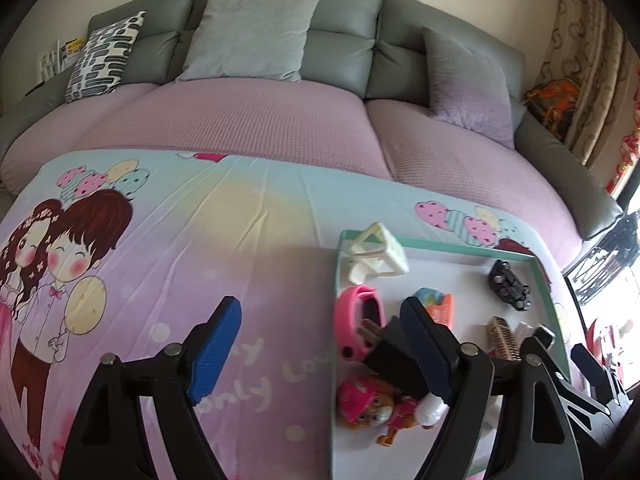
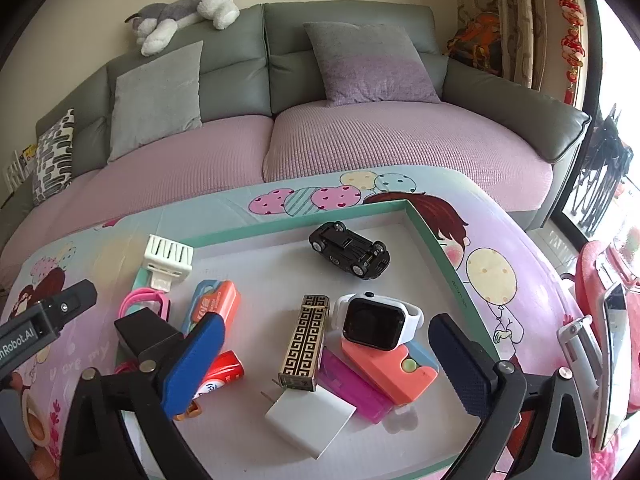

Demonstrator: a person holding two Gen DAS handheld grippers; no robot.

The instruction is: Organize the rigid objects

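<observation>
Both grippers gape empty over a crowded tray (image 2: 430, 236) on the cartoon tablecloth (image 1: 240, 240).

Your right gripper (image 2: 328, 364) straddles the stacked watch (image 2: 376, 322), patterned box (image 2: 306, 340) and coral case (image 2: 394, 374); closing there risks toppling them. Your left gripper (image 1: 320, 344) hangs at the tray's edge above the black plug (image 1: 394, 354).

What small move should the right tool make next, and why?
Probably ease the right tool down and close on the gold patterned box. Its jaws stand wide open with nothing gripped, and that box stands between them in the tray, leaning among the white watch and white charger.
</observation>
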